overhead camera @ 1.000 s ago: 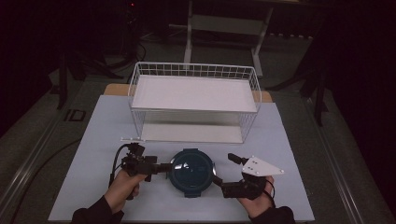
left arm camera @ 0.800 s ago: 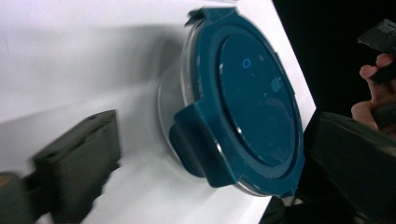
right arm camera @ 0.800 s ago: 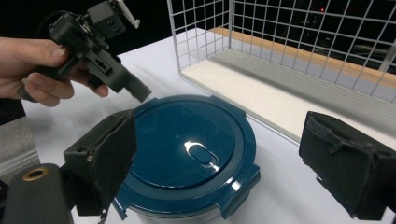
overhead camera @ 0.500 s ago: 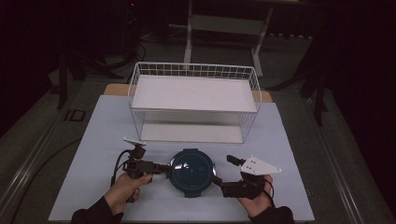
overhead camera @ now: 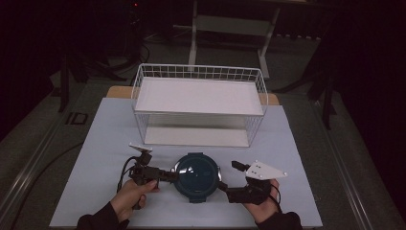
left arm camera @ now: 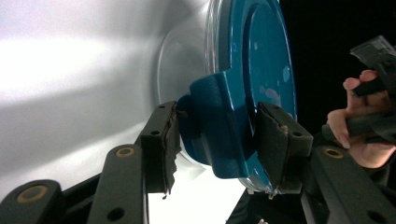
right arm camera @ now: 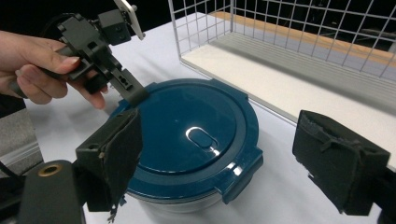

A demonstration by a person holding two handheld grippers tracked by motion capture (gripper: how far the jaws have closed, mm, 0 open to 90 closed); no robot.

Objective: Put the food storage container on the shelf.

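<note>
A round container with a dark blue lid (overhead camera: 196, 176) sits on the table (overhead camera: 95, 143) at 6 o'clock from the white wire basket (overhead camera: 199, 108), the lid apparently not yet off. The left hand-held gripper (overhead camera: 173, 176) comes in at the container's 9 o'clock; its jaws have just been closing and now pinch a clip tab of the lid (left arm camera: 219, 126). The right hand-held gripper (overhead camera: 221, 184) waits near the 4 o'clock edge with jaws spread, gripping nothing. So the work looks barely begun — one tab taken, the other clips apparently still to deal with.

The left gripper view gives the pads (left arm camera: 161, 140) pressed on either side of the tab, too small to read in the high view. The right gripper view adds the lid's oval centre mark (right arm camera: 201, 138) and a second tab (right arm camera: 243, 175) — the high view sets container against basket.
</note>
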